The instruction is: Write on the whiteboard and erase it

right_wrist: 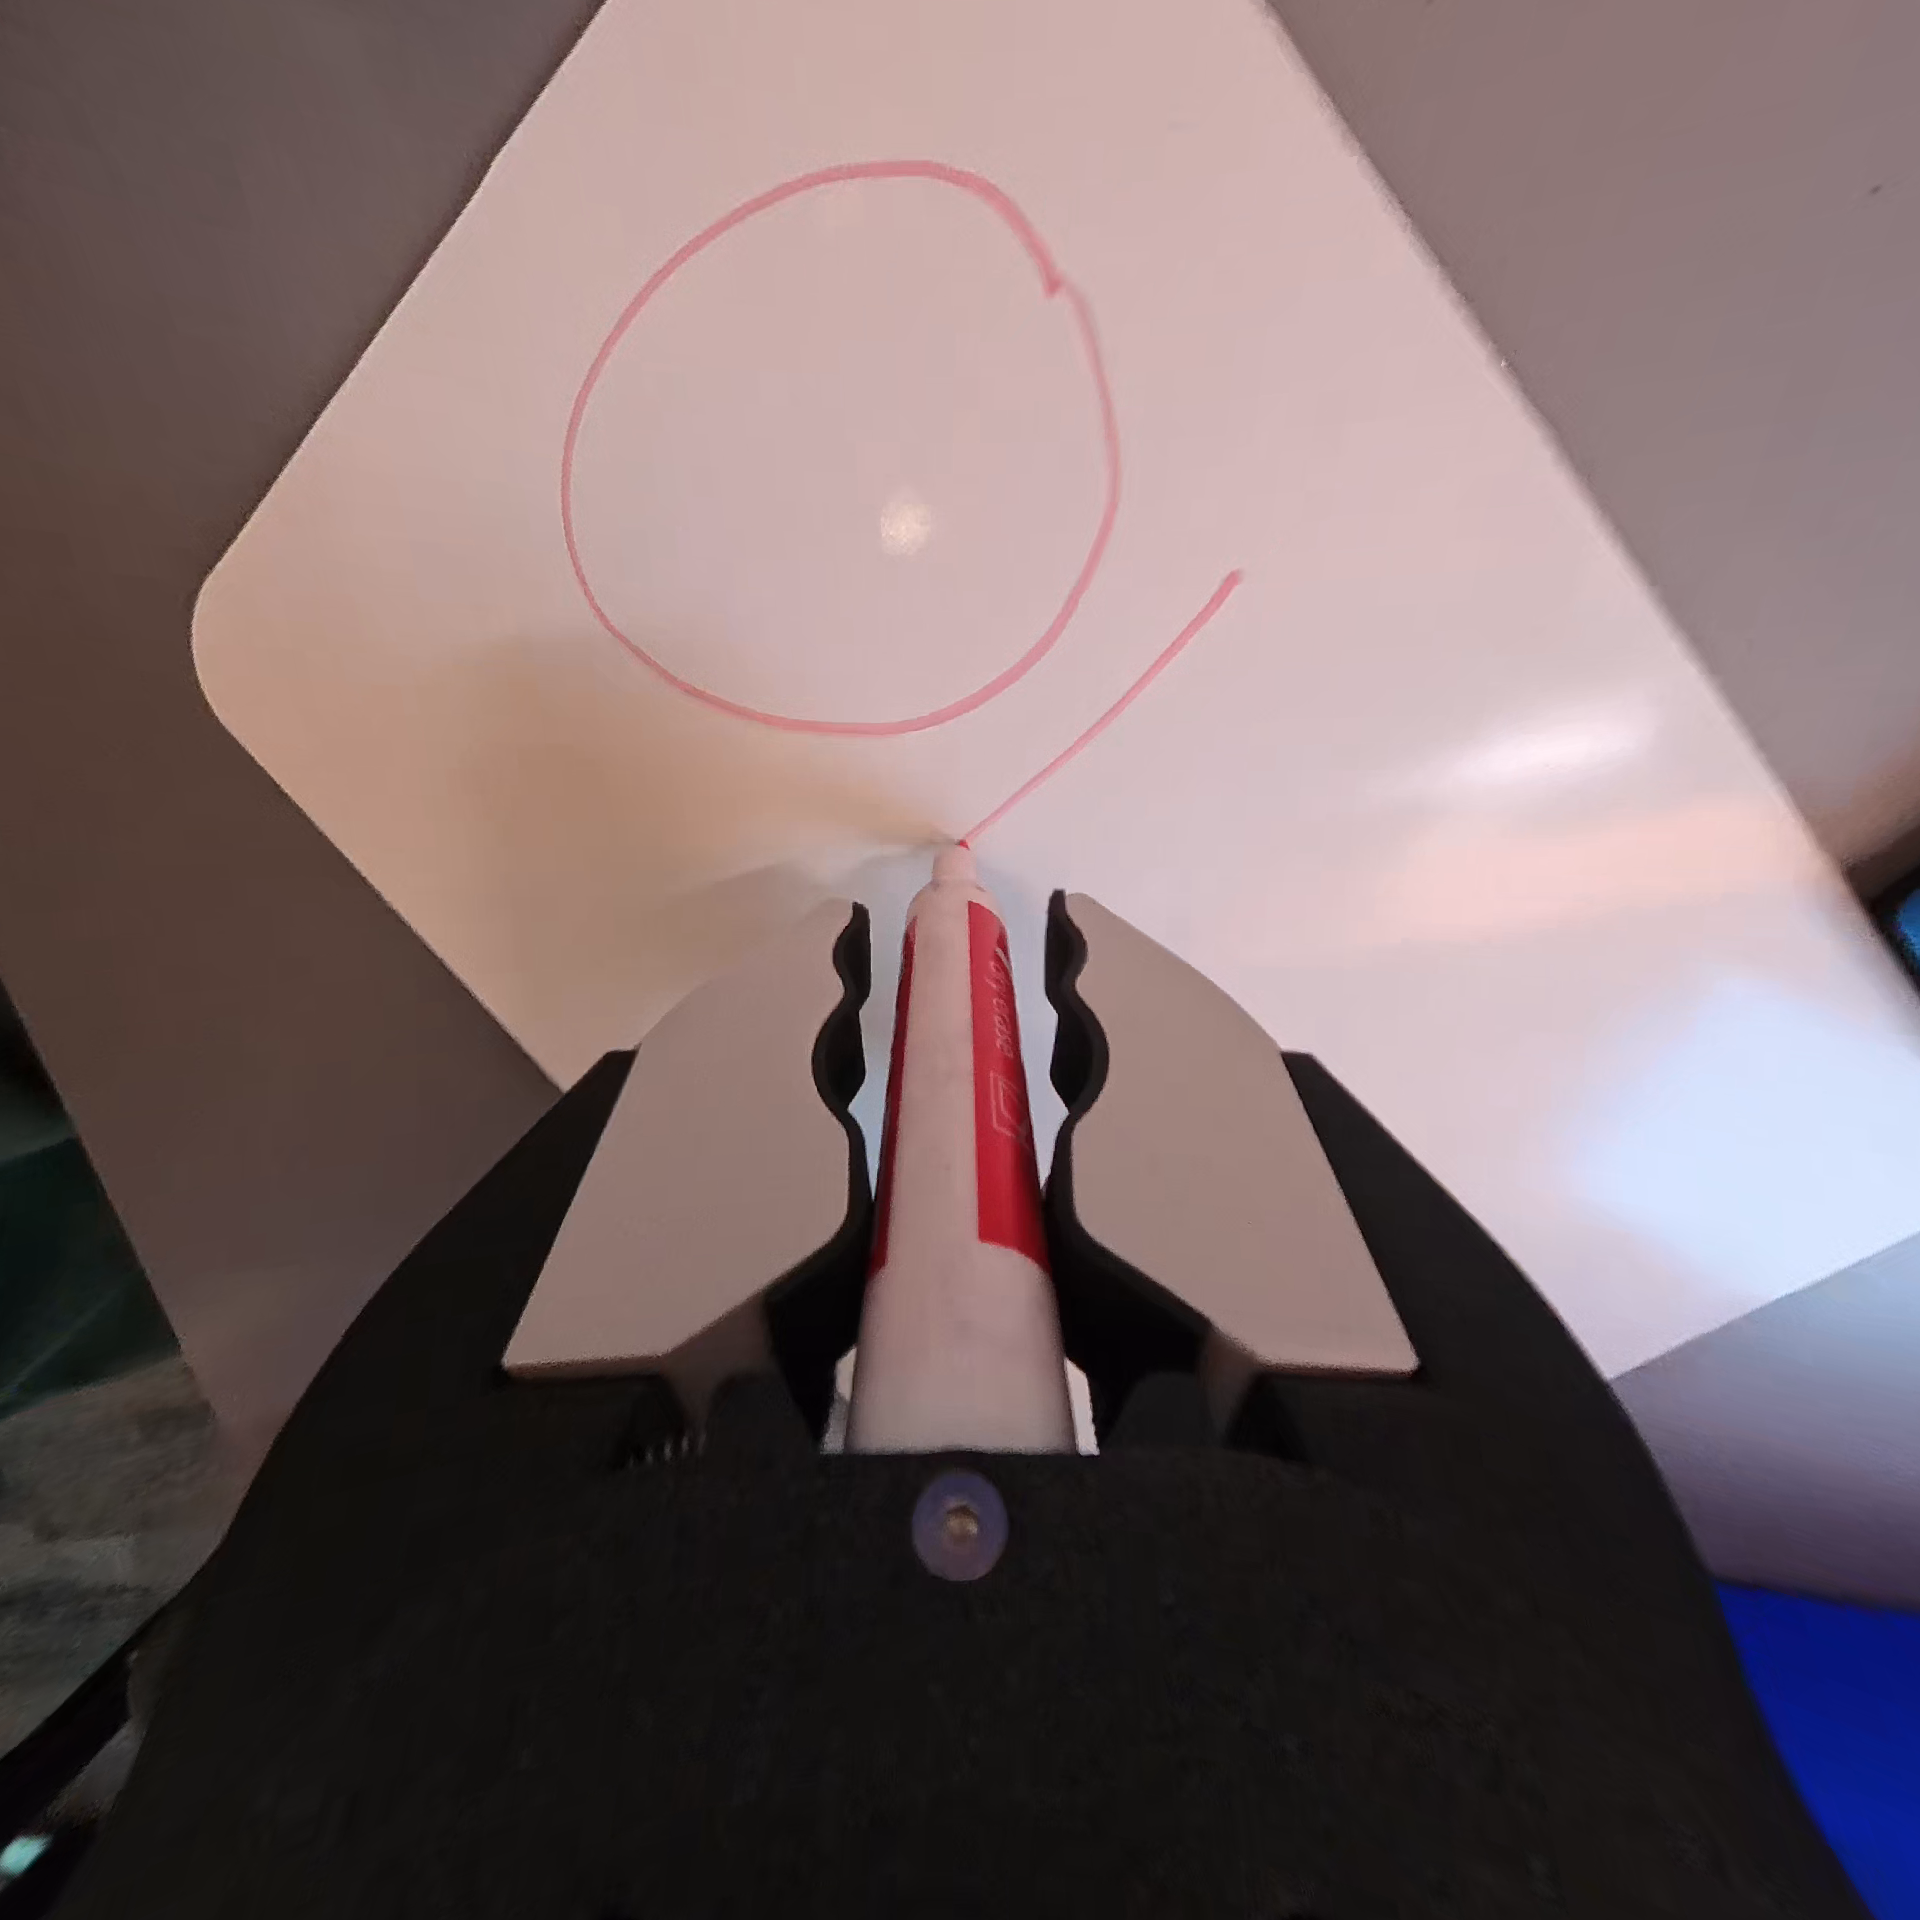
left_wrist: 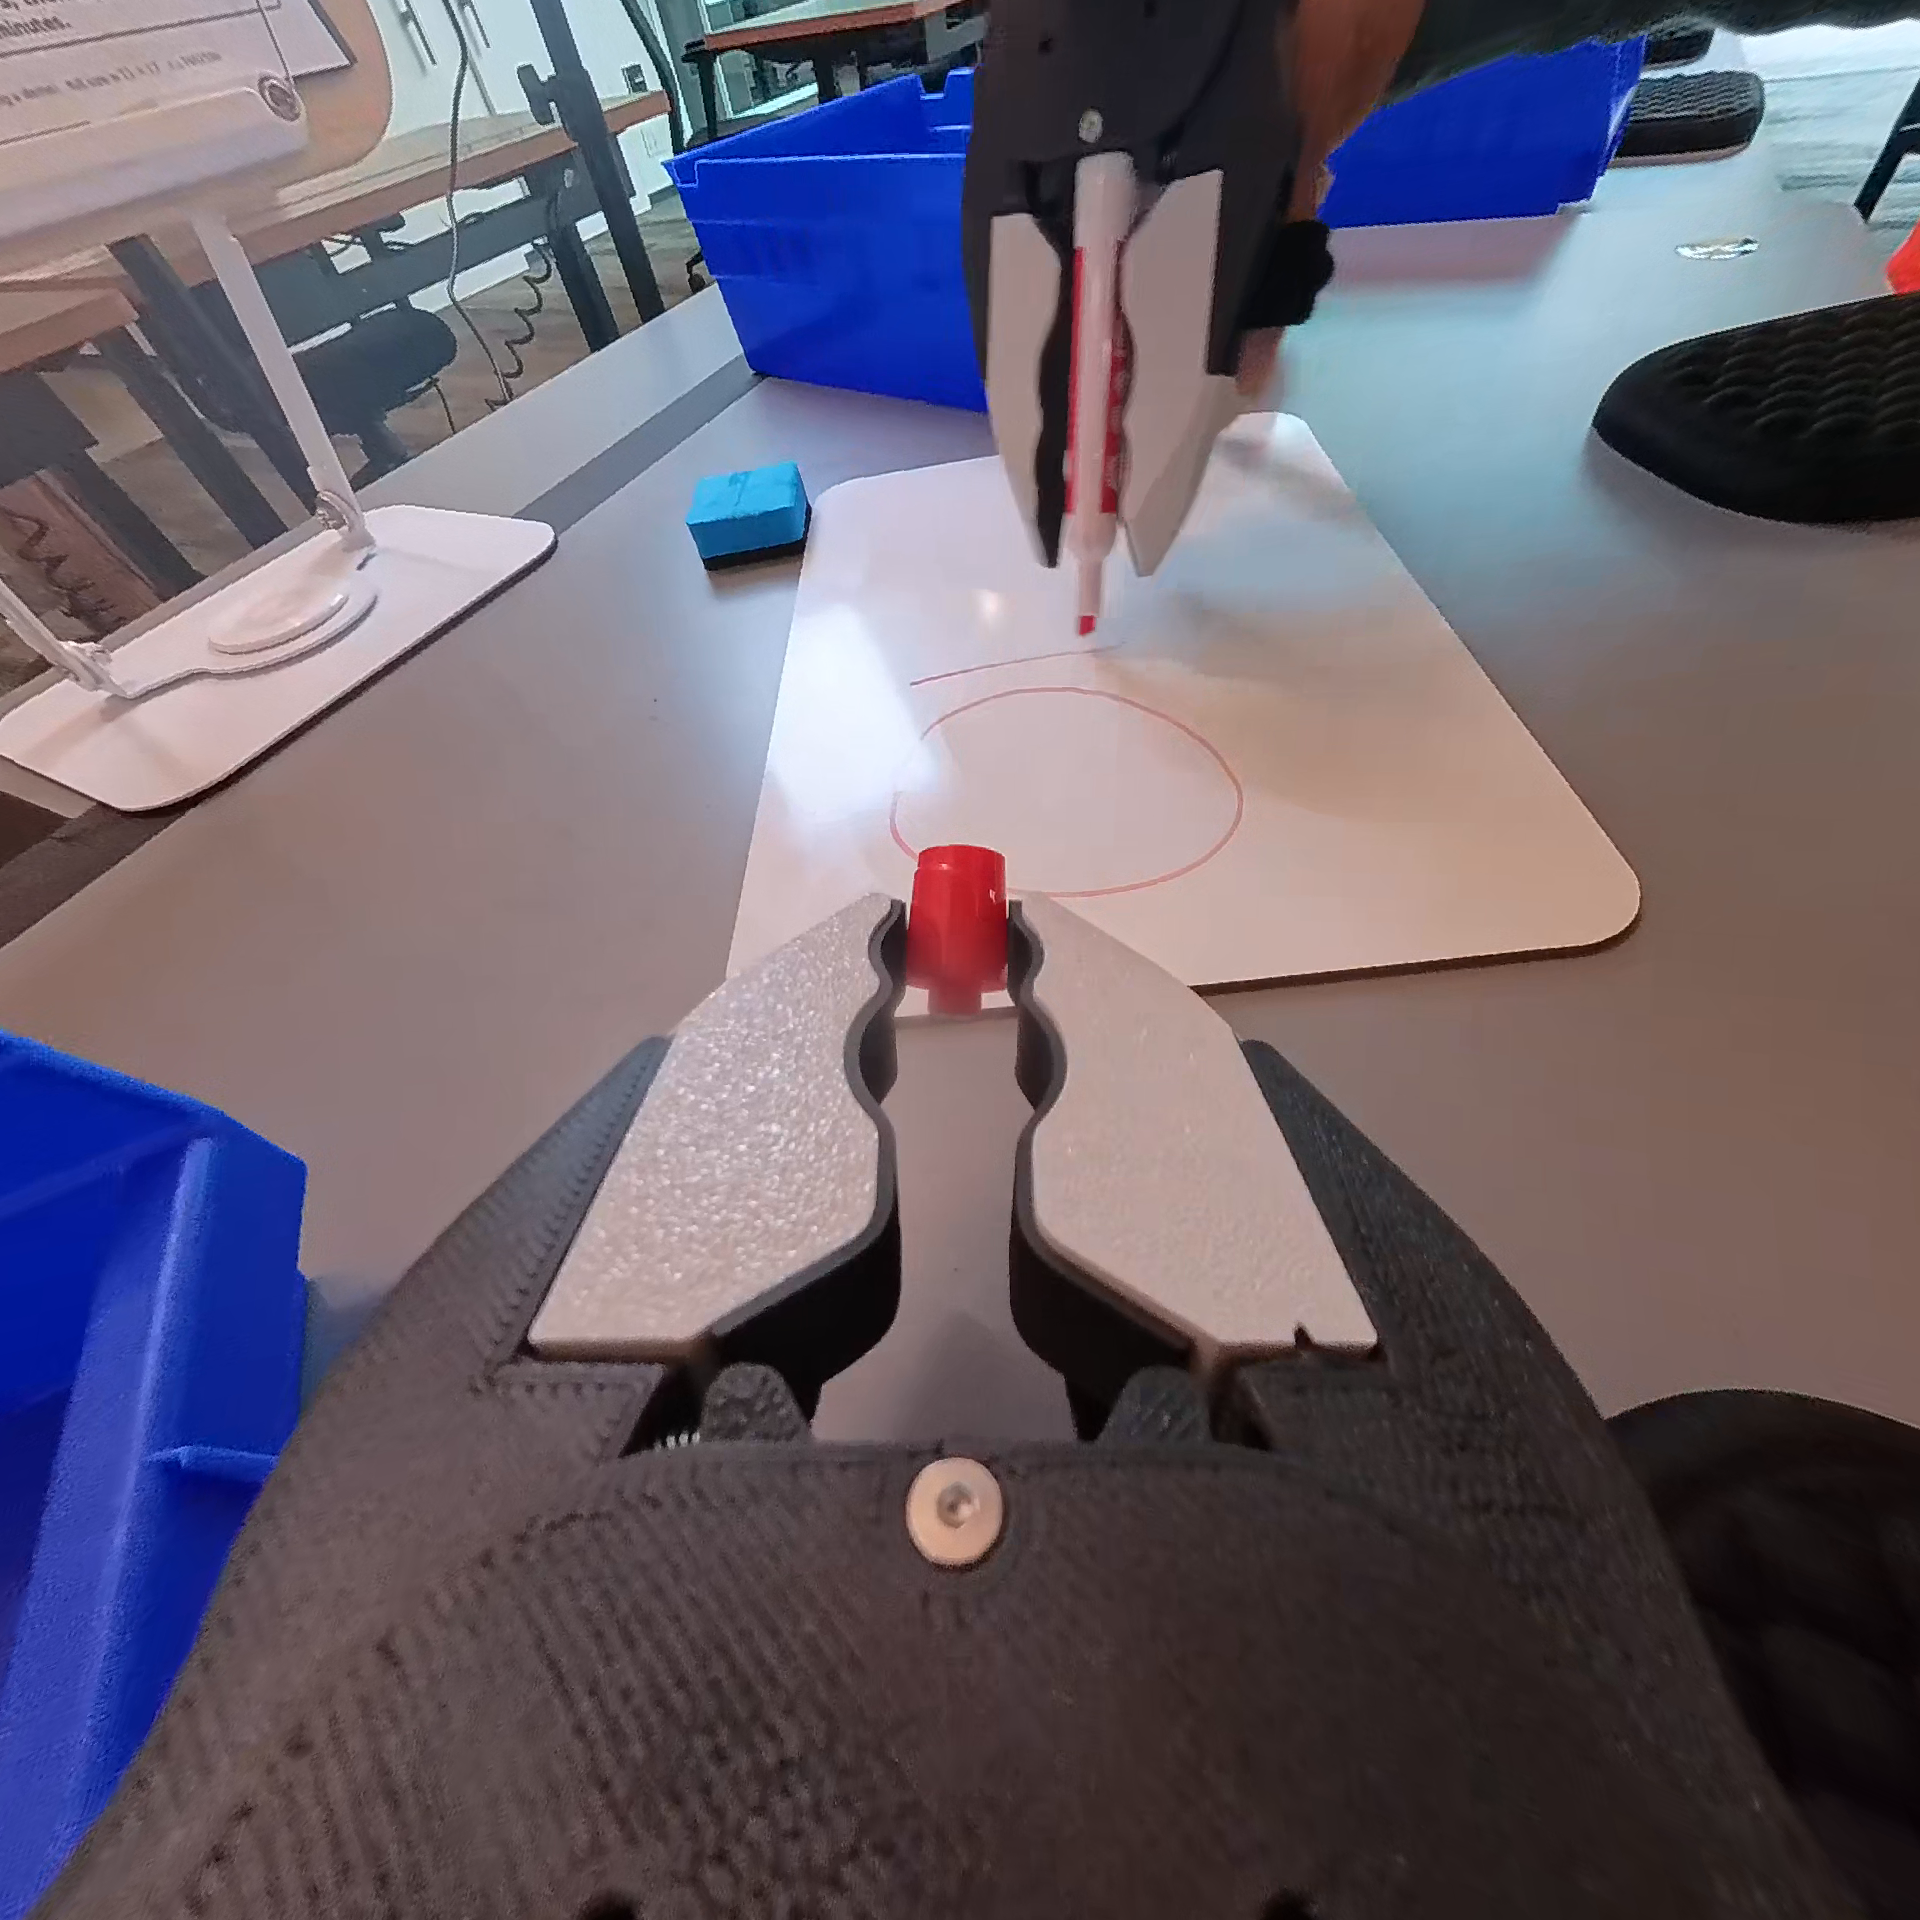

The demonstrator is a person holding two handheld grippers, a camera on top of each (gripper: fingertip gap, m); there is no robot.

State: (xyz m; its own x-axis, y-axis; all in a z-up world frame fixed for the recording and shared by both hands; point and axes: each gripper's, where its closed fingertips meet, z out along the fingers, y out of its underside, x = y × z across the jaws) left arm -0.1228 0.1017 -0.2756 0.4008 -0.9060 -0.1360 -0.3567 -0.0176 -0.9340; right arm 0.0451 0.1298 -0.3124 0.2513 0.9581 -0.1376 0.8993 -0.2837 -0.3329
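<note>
A white whiteboard (left_wrist: 1351, 748) lies flat on the grey table and bears a red circle (left_wrist: 1070, 790) and a short red line (left_wrist: 1018, 665). My right gripper (left_wrist: 1101, 566) is shut on a red and white marker (left_wrist: 1091, 416), tip down near the line's end. In the right wrist view the marker (right_wrist: 956, 1122) tip touches the whiteboard (right_wrist: 1351, 831) at the line's (right_wrist: 1112, 707) lower end, beside the circle (right_wrist: 831, 447). My left gripper (left_wrist: 956, 925) is shut on the red marker cap (left_wrist: 956, 920) at the board's near edge. A blue eraser (left_wrist: 748, 511) sits left of the board.
A blue bin (left_wrist: 831, 260) stands behind the board and another blue bin (left_wrist: 125, 1351) at the near left. A white stand's base (left_wrist: 270, 644) is on the left. A black textured pad (left_wrist: 1766, 416) lies at the right. There is about 20 cm between the tips of the two grippers.
</note>
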